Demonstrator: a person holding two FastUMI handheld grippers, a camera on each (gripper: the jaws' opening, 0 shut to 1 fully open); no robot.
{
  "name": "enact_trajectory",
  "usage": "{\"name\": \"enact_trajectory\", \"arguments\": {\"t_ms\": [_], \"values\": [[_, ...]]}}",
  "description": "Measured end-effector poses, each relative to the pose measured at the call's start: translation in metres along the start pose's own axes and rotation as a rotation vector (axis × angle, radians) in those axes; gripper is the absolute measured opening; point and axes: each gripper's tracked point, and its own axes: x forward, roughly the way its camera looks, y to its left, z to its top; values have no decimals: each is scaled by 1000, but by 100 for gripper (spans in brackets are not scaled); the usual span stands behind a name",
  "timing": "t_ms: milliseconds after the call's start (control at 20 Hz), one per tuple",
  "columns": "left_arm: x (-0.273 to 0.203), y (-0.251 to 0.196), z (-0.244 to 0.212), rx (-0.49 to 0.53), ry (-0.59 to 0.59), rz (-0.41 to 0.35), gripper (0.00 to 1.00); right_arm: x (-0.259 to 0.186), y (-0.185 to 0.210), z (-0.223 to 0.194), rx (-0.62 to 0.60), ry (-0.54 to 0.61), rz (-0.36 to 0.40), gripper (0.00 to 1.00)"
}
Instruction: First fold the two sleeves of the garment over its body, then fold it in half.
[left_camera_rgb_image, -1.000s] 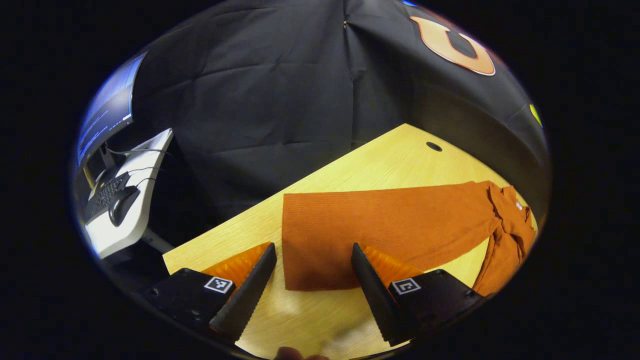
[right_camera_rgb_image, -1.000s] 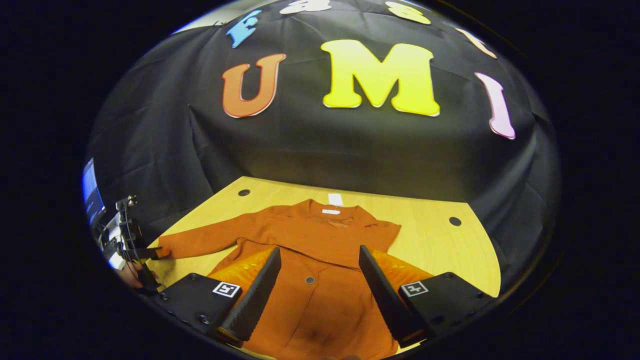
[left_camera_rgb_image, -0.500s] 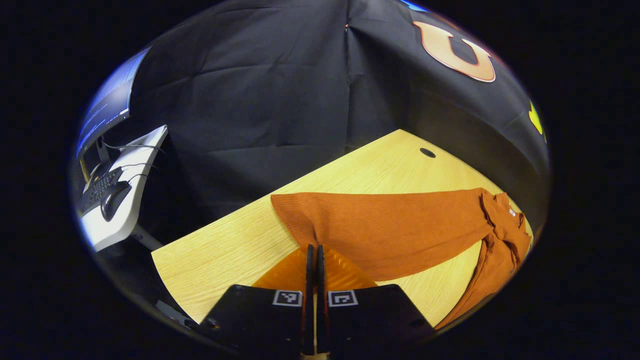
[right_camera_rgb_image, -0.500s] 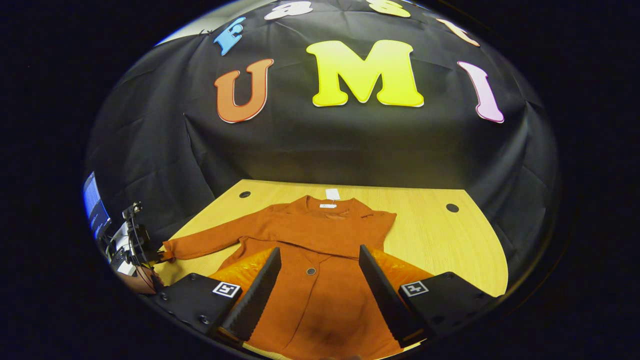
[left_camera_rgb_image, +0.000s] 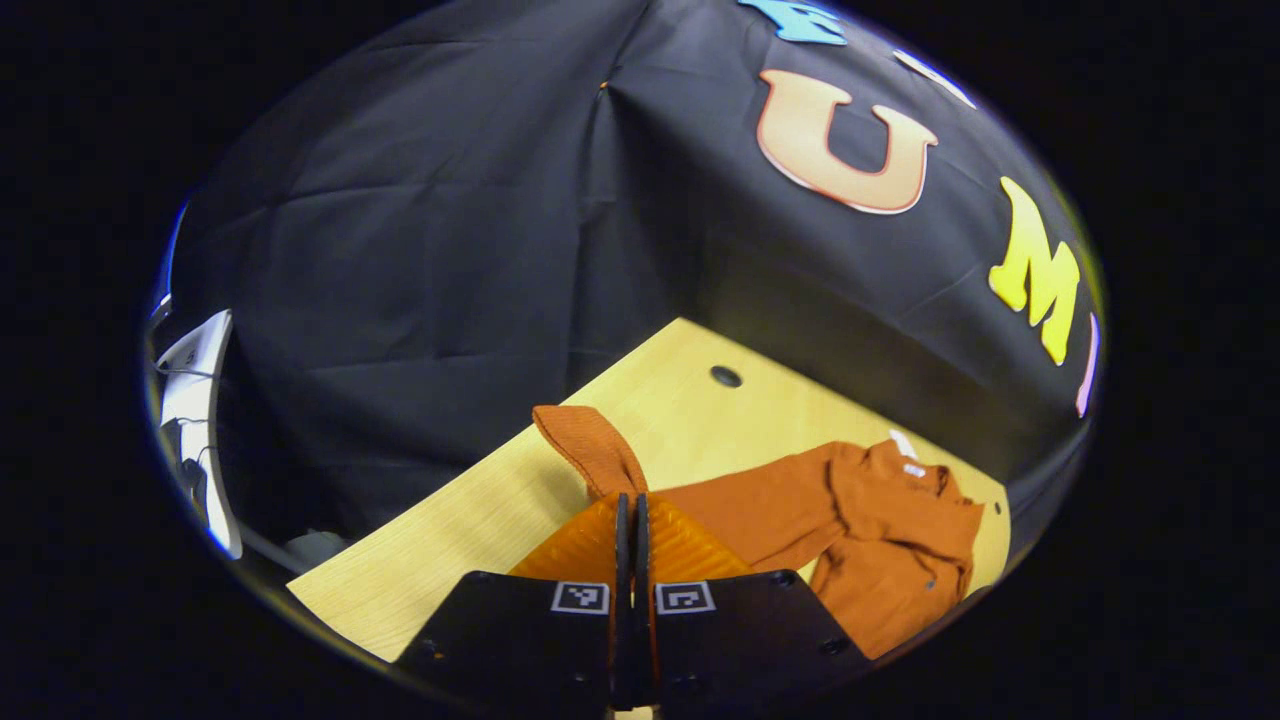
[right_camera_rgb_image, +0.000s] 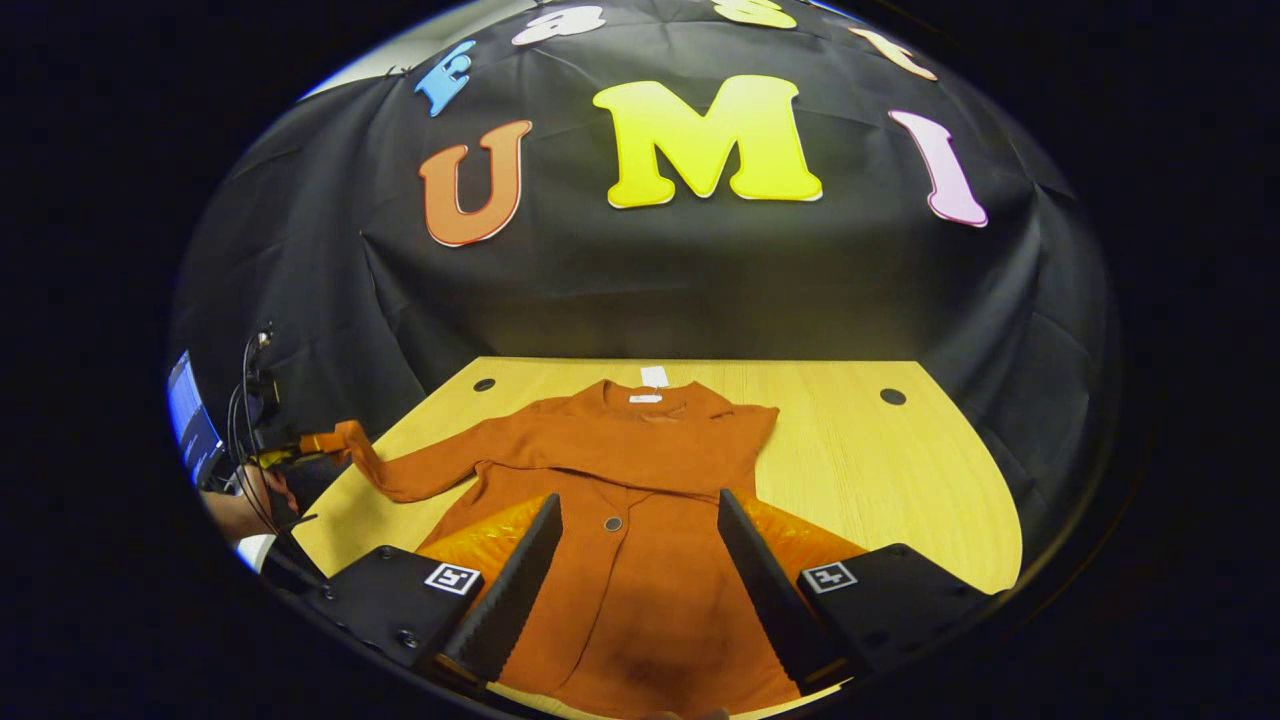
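Where the pale wooden table (right_camera_rgb_image: 900, 480) meets the black cloth wall (right_camera_rgb_image: 700, 290), an orange garment (right_camera_rgb_image: 640, 520) lies spread with its collar toward the table's far edge and its hem toward the near edge. The garment's body lies flat, buttons showing down its front. Two round cable holes sit in the tabletop, one near each far corner. The wall cloth hangs in soft creases right behind the table's far edge — it wraps around the left side too.

In the left gripper view, the left gripper (left_camera_rgb_image: 628, 510) has its jaws pressed together on the cuff end of the sleeve (left_camera_rgb_image: 600, 450), which rises off the table near the left edge; the rest of the sleeve runs back to the garment's shoulder.

In the right gripper view, the right gripper (right_camera_rgb_image: 640, 530) hangs over the garment's lower body with its jaws wide apart, gripping nothing. At that view's left rim the left gripper appears with a hand (right_camera_rgb_image: 235, 510) on it, the sleeve lifted from the table's left edge. Beyond that edge — outside the cloth — a white desk (left_camera_rgb_image: 195, 400) shows.
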Motion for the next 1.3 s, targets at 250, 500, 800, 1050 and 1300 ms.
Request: {"name": "enact_trajectory", "arguments": {"t_ms": [250,500,800,1050,1300], "values": [[1,-85,50,59,-52,-130,3,-20,-32,6,15,-46,-40,100],[2,-189,84,133,-95,-269,3,-38,-60,2,46,-81,-67,99],[13,-330,48,355,-63,-431,3,-69,-115,4,61,-117,-141,100],[31,-412,-32,470,45,-480,3,-104,-166,-2,91,-129,-244,100],[52,-445,-119,629,137,-460,3,-132,-196,-9,126,-140,-325,100]]}}
